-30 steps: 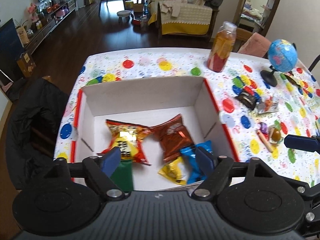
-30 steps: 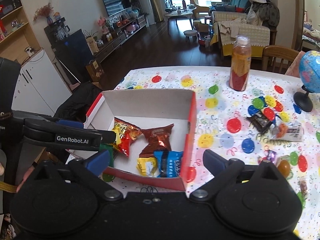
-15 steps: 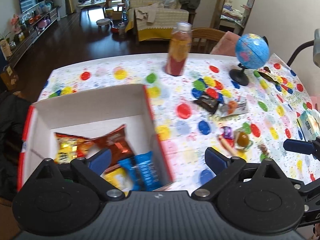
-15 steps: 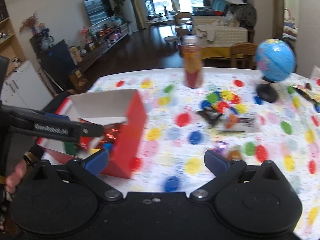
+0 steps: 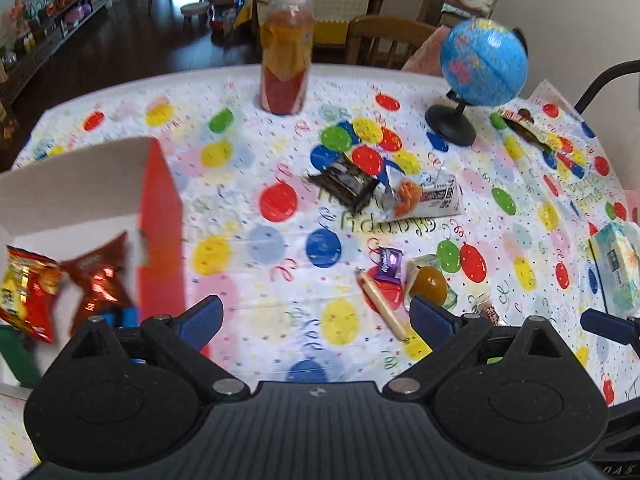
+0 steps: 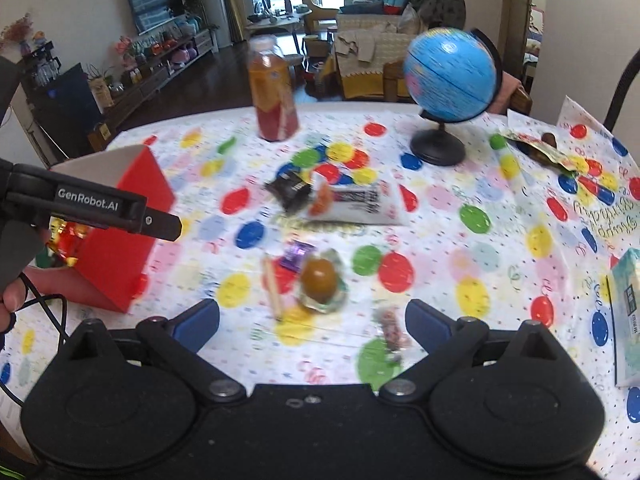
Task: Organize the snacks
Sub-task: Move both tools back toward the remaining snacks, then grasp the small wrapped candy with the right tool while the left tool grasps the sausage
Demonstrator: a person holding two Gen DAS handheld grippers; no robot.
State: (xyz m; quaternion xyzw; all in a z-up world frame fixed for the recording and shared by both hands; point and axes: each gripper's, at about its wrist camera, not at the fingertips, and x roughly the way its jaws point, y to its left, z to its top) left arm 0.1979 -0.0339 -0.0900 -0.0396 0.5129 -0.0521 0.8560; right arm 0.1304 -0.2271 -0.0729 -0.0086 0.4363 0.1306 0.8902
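Observation:
A red and white box (image 5: 160,216) at the left holds snack packs, a red-yellow one (image 5: 24,292) and a brown-red one (image 5: 100,276) among them. It also shows in the right wrist view (image 6: 120,240). Loose on the table lie a black pack (image 5: 344,186), a white pack (image 5: 424,196), a purple candy (image 5: 387,262), a jelly cup (image 5: 429,282) and a stick (image 5: 382,306). My left gripper (image 5: 316,318) is open and empty, just short of the stick. My right gripper (image 6: 312,320) is open and empty, near the jelly cup (image 6: 320,278).
A drink bottle (image 5: 286,56) and a globe (image 5: 480,64) stand at the back. A tissue box (image 5: 618,272) lies at the right edge. Another wrapper (image 5: 528,124) lies behind the globe. The left gripper's arm (image 6: 92,204) crosses in front of the box.
Both grippers have swung right, from over the box to over the loose snacks. Both stayed open and empty.

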